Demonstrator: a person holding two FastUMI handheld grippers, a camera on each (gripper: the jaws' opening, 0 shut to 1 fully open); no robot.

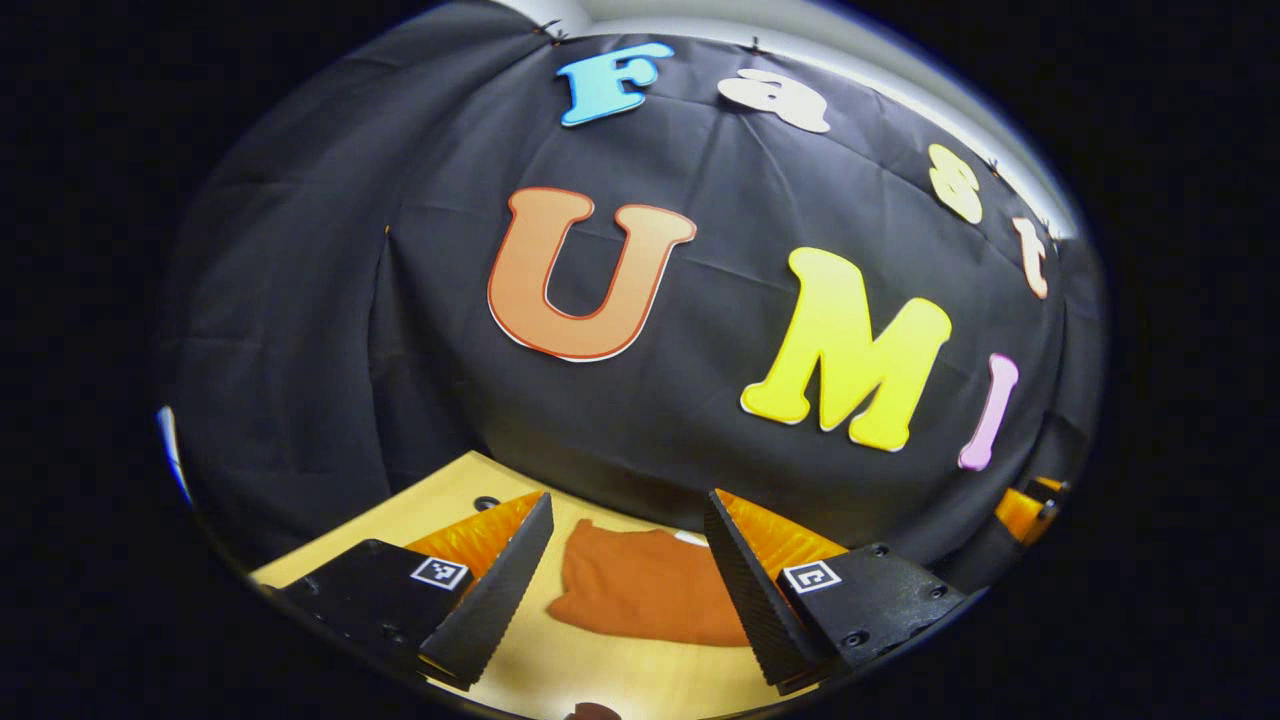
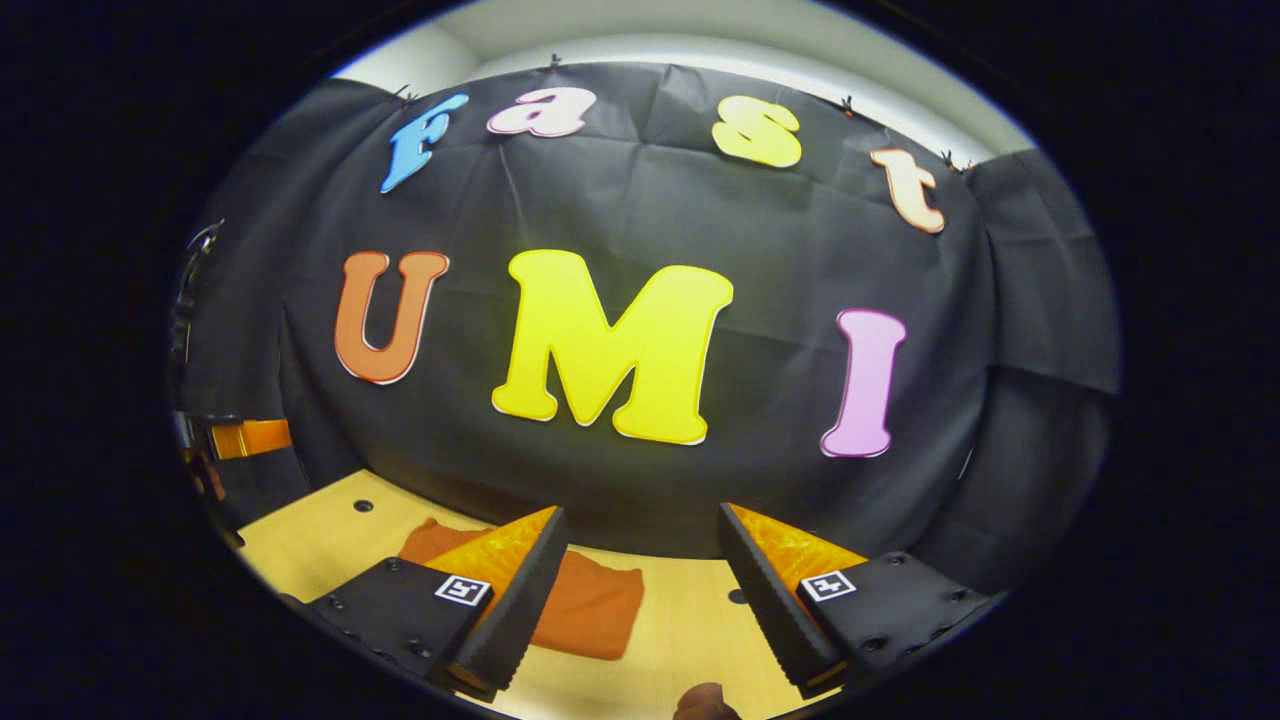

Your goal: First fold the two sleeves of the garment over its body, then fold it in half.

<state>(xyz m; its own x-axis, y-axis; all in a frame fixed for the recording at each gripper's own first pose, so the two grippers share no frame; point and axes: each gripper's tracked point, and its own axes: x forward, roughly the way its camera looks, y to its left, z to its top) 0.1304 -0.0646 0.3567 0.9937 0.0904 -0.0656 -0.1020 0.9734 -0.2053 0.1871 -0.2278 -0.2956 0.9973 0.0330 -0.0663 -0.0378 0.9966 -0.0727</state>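
Two tongs spread wide, grasping nothing.
Left gripper [image 1: 628,590] frames a folded rust-orange garment [image 1: 645,588], soft, rectangular; right gripper [image 2: 640,595] above pale wooden table [image 2: 690,625].

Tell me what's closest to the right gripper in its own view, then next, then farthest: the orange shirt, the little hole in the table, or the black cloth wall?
1. Hole in the table: just ahead, between the right gripper's open fingers.
2. Orange shirt: ahead, to the left; near the hole, so that order is unsure.
3. Black cloth wall: behind the table, clearly farthest.
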